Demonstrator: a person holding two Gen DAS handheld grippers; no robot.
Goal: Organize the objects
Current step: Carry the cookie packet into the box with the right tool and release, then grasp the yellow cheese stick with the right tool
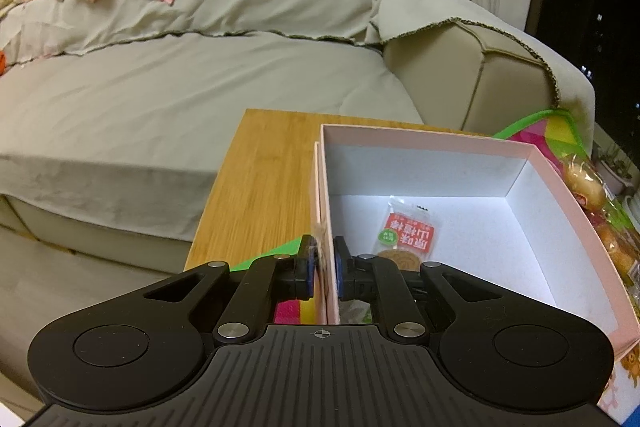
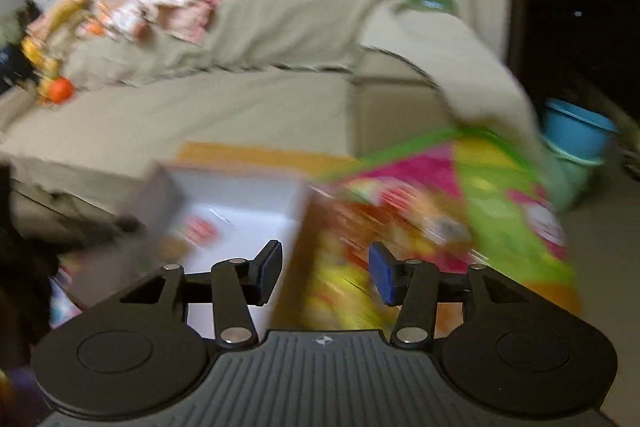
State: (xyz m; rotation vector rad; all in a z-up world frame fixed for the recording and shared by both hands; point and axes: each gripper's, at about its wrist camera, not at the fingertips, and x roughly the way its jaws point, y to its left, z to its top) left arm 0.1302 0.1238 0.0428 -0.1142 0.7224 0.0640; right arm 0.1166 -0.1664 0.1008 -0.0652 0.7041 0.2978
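Left wrist view shows the risk first: the left gripper [image 1: 323, 261] pinches only the thin left wall of the pink box [image 1: 552, 163], low on the near corner; I judge that a pull or twist from that grip could tip the box, bend the cardboard, or drag it off the wooden table [image 1: 260, 187]; its jaws are drawn together on the wall, one pad outside, one inside. Inside the box, just beyond the inner pad, lies a red snack packet [image 1: 406, 231] with a round biscuit [image 1: 400, 259] at its near end; more wrapped snacks [image 1: 588, 183] sit outside the right wall; a grey sofa [image 1: 160, 87] stands behind the table. Right wrist view is badly blurred; the right gripper [image 2: 324, 273] has its pads well apart and grips nothing, hanging above the box's right wall [image 2: 296, 235] and a heap of bright snack packs [image 2: 380, 227] on a green and pink mat [image 2: 500, 195]; a careless close could catch the wall instead of a pack.
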